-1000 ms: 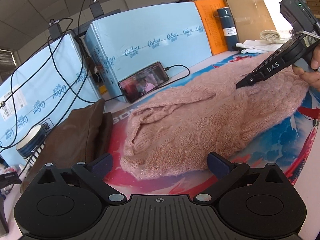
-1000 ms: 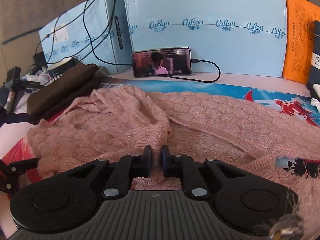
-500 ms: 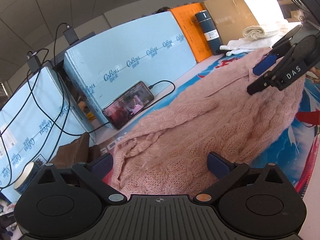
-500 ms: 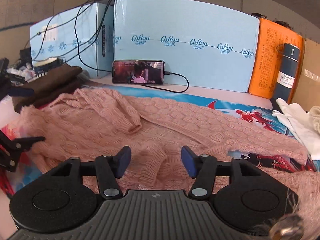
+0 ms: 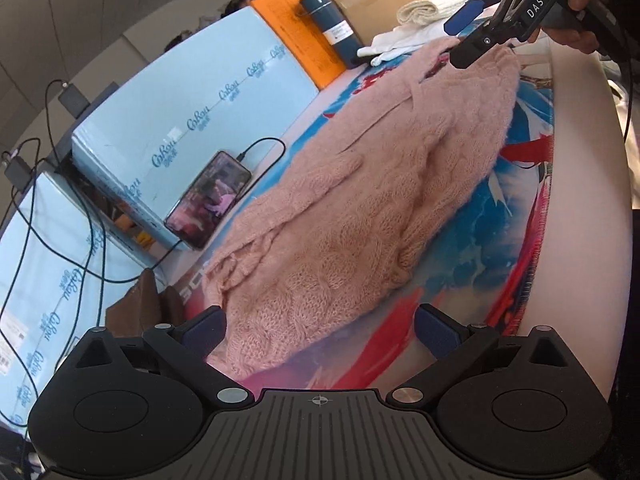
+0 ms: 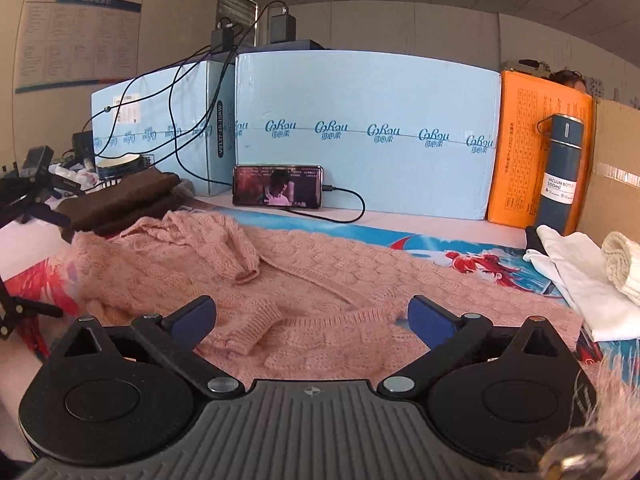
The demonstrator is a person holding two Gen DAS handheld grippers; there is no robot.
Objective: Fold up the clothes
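Your pink sweater (image 6: 328,276) lies spread out on the table (image 5: 580,200), on top of a mat (image 5: 472,240) with a bright red and blue cartoon picture. One sleeve (image 6: 224,248) is folded in across the body. The other sleeve's cuff (image 6: 256,326) lies on the body too, close in front of your right tongs.

Your right tongs (image 6: 312,314) are wide open. They have just been opening, and nothing is held in them. The cuff and the sweater's edge sit in the space between the two blue pads (image 6: 196,314), but the pads do not press on them. In the left camera, you can see your right hand (image 5: 576,12) holding the right tongs (image 5: 466,34) up over the far end of the sweater.

Your left tongs (image 5: 320,326) are open too and hold nothing. The near end of the sweater (image 5: 320,264) lies just in front of them, close to the left pad (image 5: 204,328). I cannot tell if that pad touches the wool.

Behind the sweater stand light blue boxes (image 6: 360,136). A phone (image 6: 278,186) leans on one of them, with its screen lit and a black cable (image 6: 348,208) plugged in. A folded brown cloth (image 6: 120,204) lies beside the left end of the sweater. At the other end are white cloths (image 6: 576,280), a dark blue bottle (image 6: 562,172) and an orange box (image 6: 520,156).
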